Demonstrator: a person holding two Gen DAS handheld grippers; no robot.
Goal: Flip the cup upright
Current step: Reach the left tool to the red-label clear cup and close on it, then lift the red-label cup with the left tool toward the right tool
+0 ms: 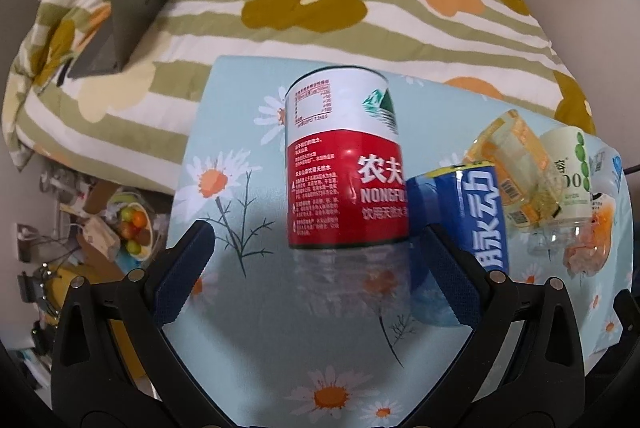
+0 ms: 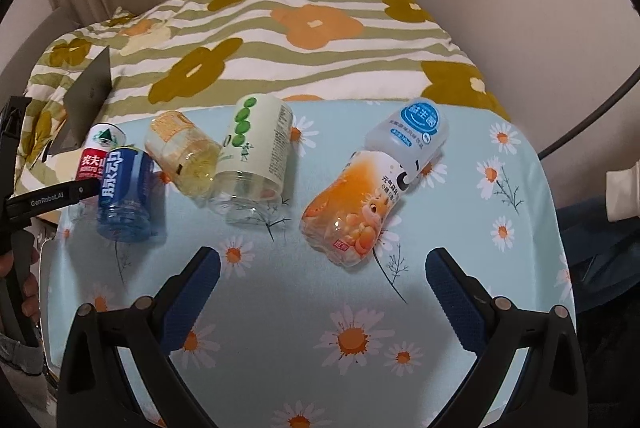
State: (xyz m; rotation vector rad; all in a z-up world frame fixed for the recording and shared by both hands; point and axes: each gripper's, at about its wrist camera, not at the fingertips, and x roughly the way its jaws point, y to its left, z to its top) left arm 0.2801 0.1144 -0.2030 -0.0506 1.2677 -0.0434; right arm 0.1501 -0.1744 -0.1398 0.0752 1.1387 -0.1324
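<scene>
Several cut-bottle cups lie or stand mouth-down on a daisy-print cloth [image 2: 320, 308]. A red-and-white Nongfu cup [image 1: 346, 164] stands inverted just ahead of my open left gripper [image 1: 320, 264], between its spread fingers; it also shows in the right wrist view [image 2: 98, 152]. A blue cup [image 1: 460, 228] [image 2: 126, 188] leans beside it by the right finger. A yellow cup [image 2: 184, 152], a green-dotted cup [image 2: 254, 152], an orange cup [image 2: 356, 208] and a pale blue-label cup [image 2: 412, 132] lie on their sides. My right gripper [image 2: 322, 288] is open and empty, short of the orange cup.
A striped floral quilt [image 2: 300, 40] covers the bed behind the cloth. A grey laptop [image 1: 128, 16] stands open on it at the left. Clutter and a fruit bowl [image 1: 134, 228] lie on the floor left of the cloth. The left gripper's body [image 2: 48, 202] enters the right view's left edge.
</scene>
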